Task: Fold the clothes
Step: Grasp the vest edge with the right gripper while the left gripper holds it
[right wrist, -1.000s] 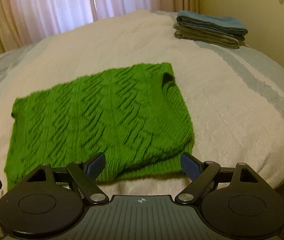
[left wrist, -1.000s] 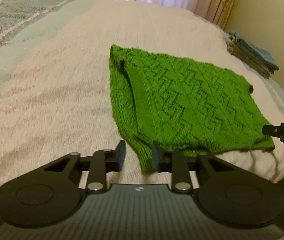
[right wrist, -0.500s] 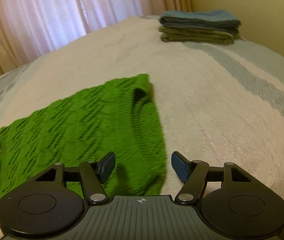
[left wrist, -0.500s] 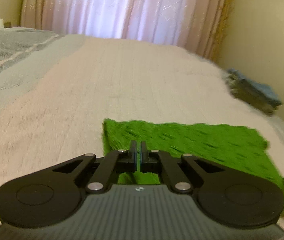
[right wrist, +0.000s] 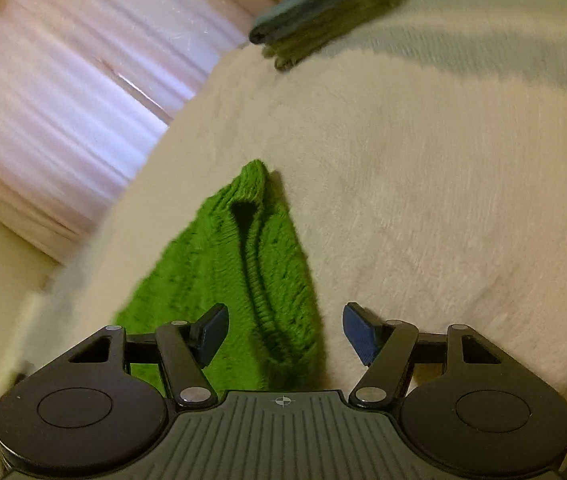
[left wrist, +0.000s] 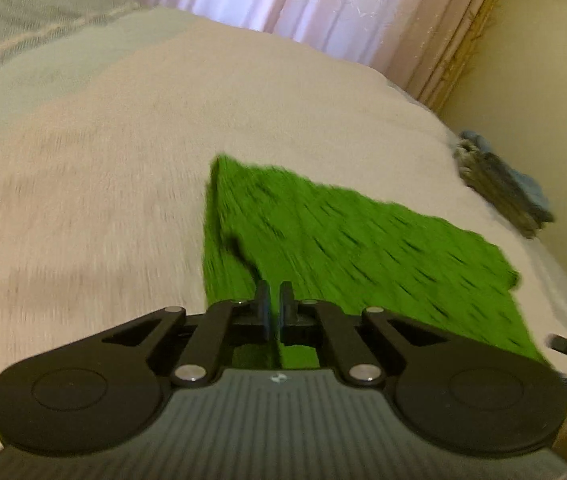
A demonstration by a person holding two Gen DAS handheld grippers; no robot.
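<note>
On bed (left wrist: 123, 128) | left gripper (left wrist: 274, 300) pinches green sweater (left wrist: 343, 240) | right gripper (right wrist: 285, 330) spread

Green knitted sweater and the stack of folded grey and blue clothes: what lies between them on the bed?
Only bare cream bedspread shows between the green knitted sweater and the stack of folded clothes in the right wrist view; the left wrist view agrees.

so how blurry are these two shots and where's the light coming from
Left wrist view: streaky motion blur over the green sweater and bedspread, while the left gripper stays sharp; backlight from the curtains. Right wrist view: heavier smear on the curtains and folded stack, fisheye bending and tilting the scene; the right gripper is crisp.
</note>
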